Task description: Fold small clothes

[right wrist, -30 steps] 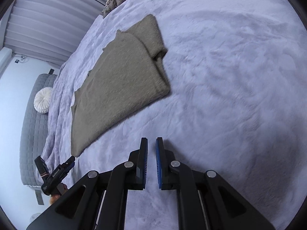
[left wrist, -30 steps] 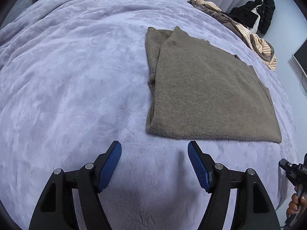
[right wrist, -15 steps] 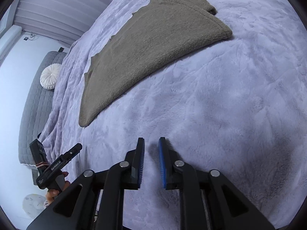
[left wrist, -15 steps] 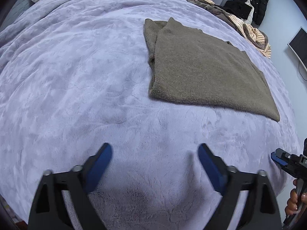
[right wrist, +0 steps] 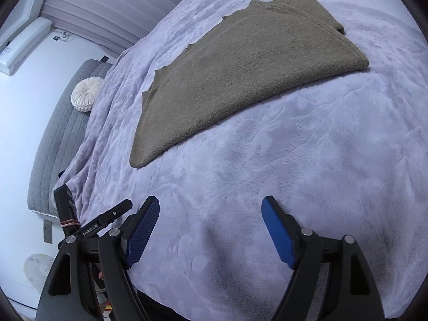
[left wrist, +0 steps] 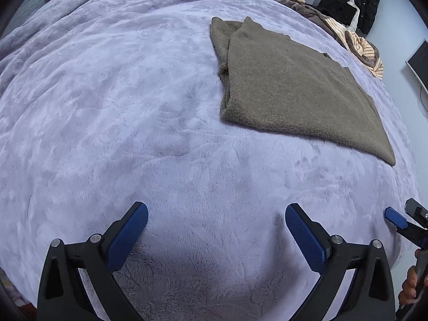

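Two grippers, left (left wrist: 216, 230) and right (right wrist: 210, 227), fingers apart over the bed (left wrist: 133, 107).
Folded sweater (left wrist: 289, 85) lies flat; only the right view shows the headboard (right wrist: 58, 133).

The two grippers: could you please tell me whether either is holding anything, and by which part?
Nothing is held. The left gripper and right gripper are both open over the blanket, apart from the folded brown sweater.

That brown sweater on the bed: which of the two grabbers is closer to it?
Neither clearly; they look about level. The left gripper and right gripper both hang open over the blanket, short of the sweater.
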`<state>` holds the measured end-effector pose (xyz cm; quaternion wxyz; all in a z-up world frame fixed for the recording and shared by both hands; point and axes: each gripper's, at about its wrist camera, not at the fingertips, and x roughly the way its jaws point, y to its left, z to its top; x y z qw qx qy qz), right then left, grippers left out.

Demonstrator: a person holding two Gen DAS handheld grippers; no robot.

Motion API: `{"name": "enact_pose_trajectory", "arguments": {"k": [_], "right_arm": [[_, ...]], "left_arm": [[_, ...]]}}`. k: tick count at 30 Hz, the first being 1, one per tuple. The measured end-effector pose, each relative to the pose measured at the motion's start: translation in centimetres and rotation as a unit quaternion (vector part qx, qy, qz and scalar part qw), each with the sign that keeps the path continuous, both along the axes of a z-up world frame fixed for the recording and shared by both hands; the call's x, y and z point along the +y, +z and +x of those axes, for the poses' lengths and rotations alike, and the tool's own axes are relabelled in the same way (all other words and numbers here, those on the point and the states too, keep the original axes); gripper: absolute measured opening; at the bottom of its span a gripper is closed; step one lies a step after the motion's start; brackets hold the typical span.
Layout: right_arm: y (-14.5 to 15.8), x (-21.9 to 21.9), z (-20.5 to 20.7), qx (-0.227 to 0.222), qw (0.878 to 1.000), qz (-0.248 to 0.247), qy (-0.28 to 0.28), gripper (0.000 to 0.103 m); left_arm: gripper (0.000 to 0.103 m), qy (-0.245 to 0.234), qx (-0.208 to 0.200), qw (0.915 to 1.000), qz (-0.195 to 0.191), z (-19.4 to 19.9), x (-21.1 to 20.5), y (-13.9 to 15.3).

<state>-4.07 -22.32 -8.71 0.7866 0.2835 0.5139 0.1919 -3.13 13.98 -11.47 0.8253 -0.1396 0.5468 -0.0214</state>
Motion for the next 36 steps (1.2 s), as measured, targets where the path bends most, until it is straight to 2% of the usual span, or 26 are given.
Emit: {"name": "enact_pose_trajectory", "arguments": {"k": [2,4,6,8,11,20,24,36], "right_arm": [[-0.1,0.3,0.0,-0.001,1.0,0.021,0.001,0.084],[-0.2,0.7,0.1,-0.002,0.999,0.045,0.004,0.095],[-0.1,1.3,0.2,-0.011,0.998,0.068,0.008,0.103],[0.0,2.2,0.5,-0.017,0.997,0.071,0.016,0.103],[-0.2,3.7,1.3,-0.008,0.998,0.057,0.034,0.103],[-1.8,6.8,4.5,0.049,0.994,0.075,0.057,0.103],[-2.1,8.0,6.0,0.059,0.994,0.071,0.057,0.103],[-2.8,9.7,8.8,0.068,0.992,0.099,0.042,0.103]], "left_arm": [[0.103,-0.011,0.002,0.9999,-0.01,-0.1,0.1,-0.3],[0.103,-0.014,-0.006,0.9997,-0.02,-0.4,0.4,-0.1],[0.103,-0.002,-0.021,0.9983,-0.054,-0.7,1.2,0.2],[0.103,0.017,-0.038,0.9948,-0.093,-1.0,2.2,0.6],[0.103,0.037,-0.049,0.9909,-0.12,-1.0,3.3,0.8],[0.103,0.045,-0.049,0.9909,-0.117,1.1,4.2,1.1],[0.103,0.045,-0.048,0.9916,-0.111,2.1,4.0,1.1],[0.103,0.047,-0.036,0.9919,-0.112,4.0,4.2,0.3]]}}
